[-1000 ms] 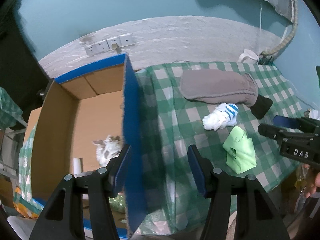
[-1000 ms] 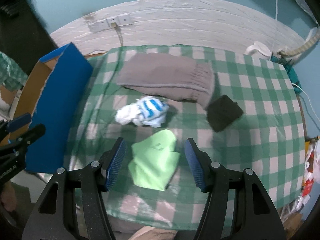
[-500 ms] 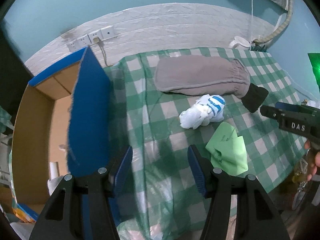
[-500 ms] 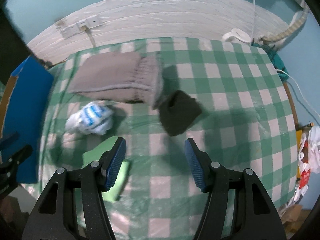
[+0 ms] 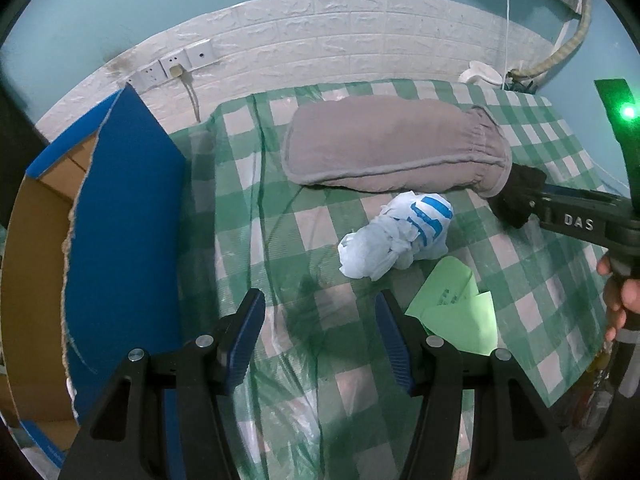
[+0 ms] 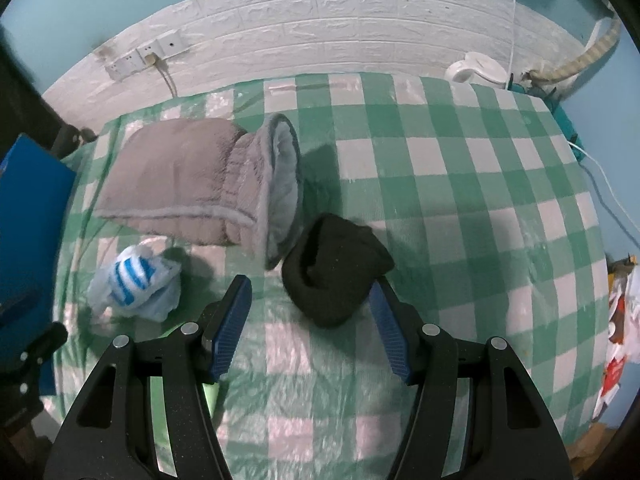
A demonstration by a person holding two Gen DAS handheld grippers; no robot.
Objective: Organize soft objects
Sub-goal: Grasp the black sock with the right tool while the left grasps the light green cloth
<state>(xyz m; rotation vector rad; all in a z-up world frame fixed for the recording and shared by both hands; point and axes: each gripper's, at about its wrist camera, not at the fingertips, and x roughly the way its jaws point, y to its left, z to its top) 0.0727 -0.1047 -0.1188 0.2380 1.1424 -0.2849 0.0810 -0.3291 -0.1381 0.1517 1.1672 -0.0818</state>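
Note:
A grey fleece pouch [image 5: 392,144] [image 6: 200,184] lies on the green checked table. A white and blue crumpled cloth [image 5: 396,236] [image 6: 136,284] lies in front of it. A green cloth [image 5: 456,312] lies at the front. A black knit cloth [image 6: 334,270] [image 5: 516,196] lies right of the pouch. My left gripper [image 5: 320,340] is open and empty, just short of the white cloth. My right gripper [image 6: 310,320] is open, its fingers on either side of the black cloth's near end.
A cardboard box with blue outer walls [image 5: 124,240] [image 6: 28,220] stands open at the table's left edge. A white brick wall with sockets [image 5: 172,68] runs behind. A white kettle [image 6: 476,68] stands at the back right corner. The table edge [image 6: 600,280] drops off on the right.
My left gripper swung right, away from the box and toward the white cloth. My right gripper moved right and forward from the green cloth to the black cloth.

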